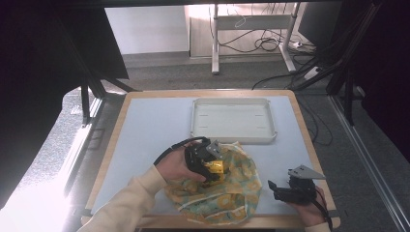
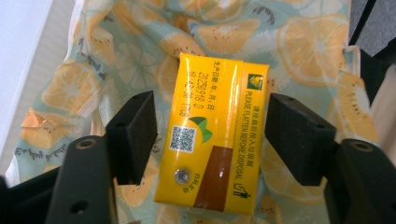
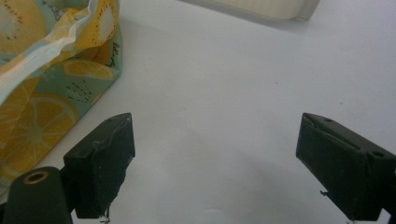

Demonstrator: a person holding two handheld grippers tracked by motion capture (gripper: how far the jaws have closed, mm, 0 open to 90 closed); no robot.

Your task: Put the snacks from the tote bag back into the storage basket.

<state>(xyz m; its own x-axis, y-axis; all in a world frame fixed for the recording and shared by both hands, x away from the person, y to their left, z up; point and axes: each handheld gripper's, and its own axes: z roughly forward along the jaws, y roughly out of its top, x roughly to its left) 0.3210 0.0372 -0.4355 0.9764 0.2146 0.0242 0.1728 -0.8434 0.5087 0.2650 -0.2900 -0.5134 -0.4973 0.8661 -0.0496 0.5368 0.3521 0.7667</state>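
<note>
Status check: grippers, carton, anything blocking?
Left gripper astride carton, pads not pressing. Right gripper open, over bare table. Carton on fruit-print bag; nothing blocking.

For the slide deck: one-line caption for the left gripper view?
Left gripper straddling a yellow drink carton that lies on a citrus-print cloth bag, pads close beside its sides.

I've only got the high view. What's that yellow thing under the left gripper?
Observer: A yellow drink carton with a QR code, lying on the fruit-print cloth.
Operator: Has the left gripper clamped it?
Observer: Apparently not; it straddles the carton, and a sliver of cloth shows beside one pad.
Operator: And the right gripper?
Observer: Its jaws stand wide apart over bare table, with nothing between them.
</note>
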